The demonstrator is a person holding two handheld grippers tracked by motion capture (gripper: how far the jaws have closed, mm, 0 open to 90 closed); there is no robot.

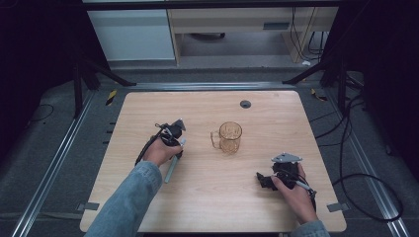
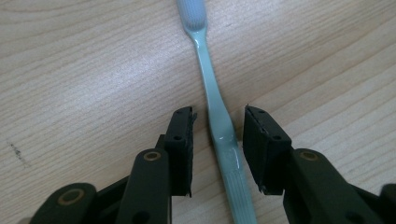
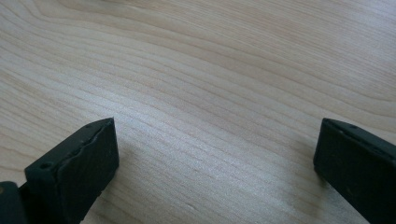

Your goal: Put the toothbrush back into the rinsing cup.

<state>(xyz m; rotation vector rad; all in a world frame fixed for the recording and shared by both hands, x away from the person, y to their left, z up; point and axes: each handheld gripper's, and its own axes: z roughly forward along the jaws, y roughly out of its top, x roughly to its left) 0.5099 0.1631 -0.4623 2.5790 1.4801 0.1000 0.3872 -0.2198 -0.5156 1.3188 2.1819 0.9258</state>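
Straddling our pale green toothbrush (image 2: pixel 219 126) with the left gripper (image 2: pixel 217 149), jaws parted either side, untouching, our right gripper (image 3: pixel 215 163) spread wide over bare table (image 3: pixel 210 70), amber glass mug (image 1: pixel 228 137) between us.

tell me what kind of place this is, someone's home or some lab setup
Most likely a lab or recording rig, not a home. The wooden table stands inside a dark metal frame, cables trail across grey carpet, and a person works a hand-held left gripper over a toothbrush near a glass mug.
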